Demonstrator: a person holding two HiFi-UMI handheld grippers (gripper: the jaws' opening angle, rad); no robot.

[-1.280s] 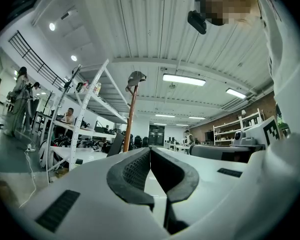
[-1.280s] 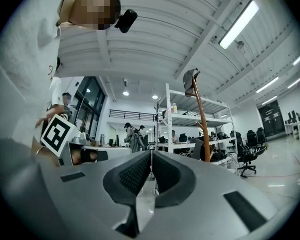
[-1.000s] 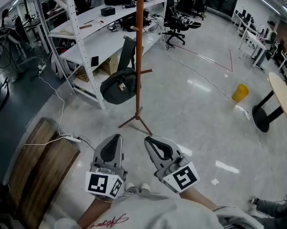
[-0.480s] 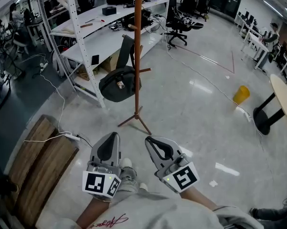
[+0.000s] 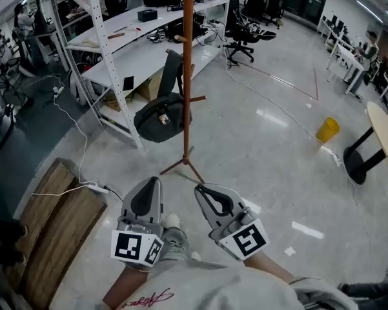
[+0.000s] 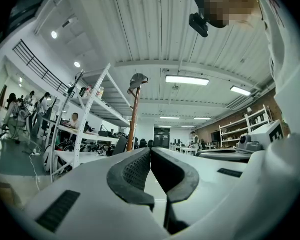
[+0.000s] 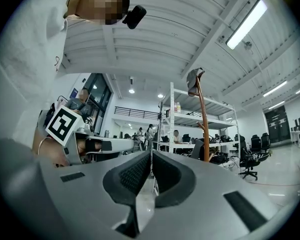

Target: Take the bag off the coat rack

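A dark rounded bag [image 5: 159,117] hangs by its strap from a peg on the brown coat rack pole [image 5: 187,76], which stands on the floor ahead of me. My left gripper [image 5: 155,182] and right gripper [image 5: 199,188] are side by side low in the head view, short of the rack's feet and apart from the bag. Both are shut with nothing between their pads. In the left gripper view the left gripper [image 6: 150,150] points at the pole [image 6: 133,119], which has a cap [image 6: 138,80] on top. The right gripper [image 7: 150,153] has the pole [image 7: 204,126] to its right.
White shelving with a long worktable [image 5: 126,50] stands just behind and left of the rack. A wooden board [image 5: 55,221] lies at the left and a white cable [image 5: 84,154] runs across the floor. Office chairs [image 5: 242,28], a yellow bin [image 5: 326,128] and a round table [image 5: 381,131] are further off.
My left gripper has shifted slightly to the left. A shoe has come into view under the two grippers. The bag still hangs on the rack.
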